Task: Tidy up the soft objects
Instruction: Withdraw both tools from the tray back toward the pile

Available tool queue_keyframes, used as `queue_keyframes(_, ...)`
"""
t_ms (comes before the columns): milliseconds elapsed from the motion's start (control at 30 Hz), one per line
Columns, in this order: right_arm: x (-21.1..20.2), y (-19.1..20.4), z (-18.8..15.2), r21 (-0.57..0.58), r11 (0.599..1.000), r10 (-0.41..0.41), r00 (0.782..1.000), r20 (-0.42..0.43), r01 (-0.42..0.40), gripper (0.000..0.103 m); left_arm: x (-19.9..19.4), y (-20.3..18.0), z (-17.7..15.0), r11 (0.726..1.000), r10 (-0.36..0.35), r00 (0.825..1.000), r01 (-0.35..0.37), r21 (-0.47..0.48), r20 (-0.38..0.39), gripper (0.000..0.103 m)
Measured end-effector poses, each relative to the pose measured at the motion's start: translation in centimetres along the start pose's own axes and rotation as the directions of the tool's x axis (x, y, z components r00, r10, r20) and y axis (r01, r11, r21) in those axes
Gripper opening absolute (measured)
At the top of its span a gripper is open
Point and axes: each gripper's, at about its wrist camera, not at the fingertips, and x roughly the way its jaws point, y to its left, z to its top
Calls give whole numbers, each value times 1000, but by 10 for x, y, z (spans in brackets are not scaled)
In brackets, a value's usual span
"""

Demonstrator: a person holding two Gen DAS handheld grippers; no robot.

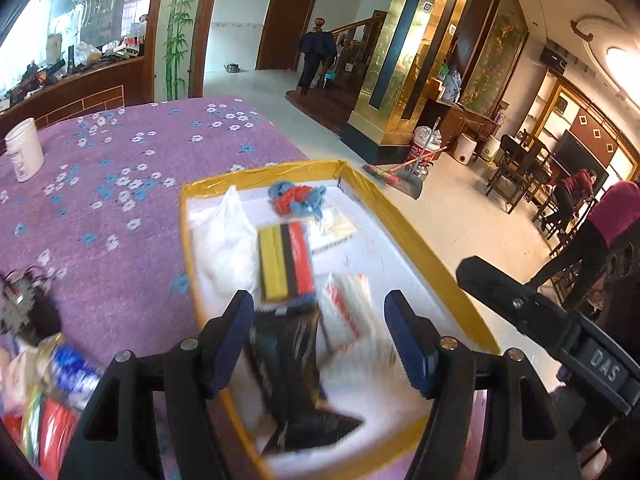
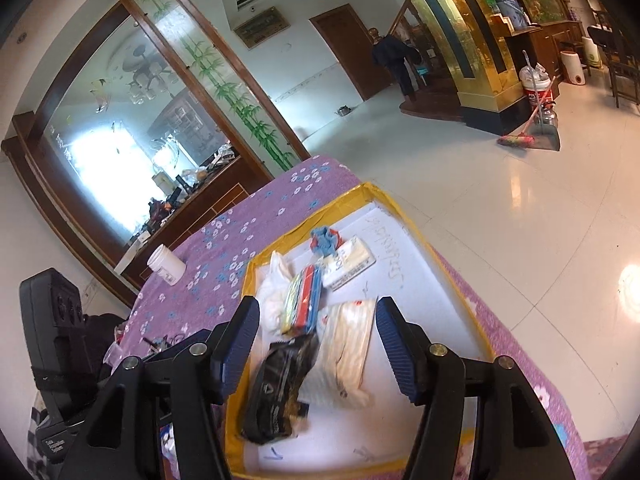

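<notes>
Both the left claw [image 1: 320,334] and right claw [image 2: 316,340] hang spread apart, empty, over the tray [image 1: 404,220] holding a black packet [image 1: 292,364].

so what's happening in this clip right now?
A person holds two grippers over a white tray with yellow taped edges on a purple floral tablecloth. The left gripper and right gripper are both open and hold nothing. Already in the tray: a black plastic packet, a yellow, black and red sponge block, a white cloth, a blue and red knitted bundle and a white wrapped pack. More packets wait outside, near the left gripper.
</notes>
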Motion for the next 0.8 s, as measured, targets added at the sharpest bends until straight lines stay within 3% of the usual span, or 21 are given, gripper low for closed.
queue_keyframes(333, 1, 63, -53, -145, 987, 53, 993, -103, -68, 65, -80, 34, -57, 999, 45, 995, -45, 1, 86, 73)
queue_keyframes(800, 20, 137, -117, -321, 931, 91, 963, -254, -173, 65, -159, 113, -126, 986, 129, 978, -110, -124, 162, 74)
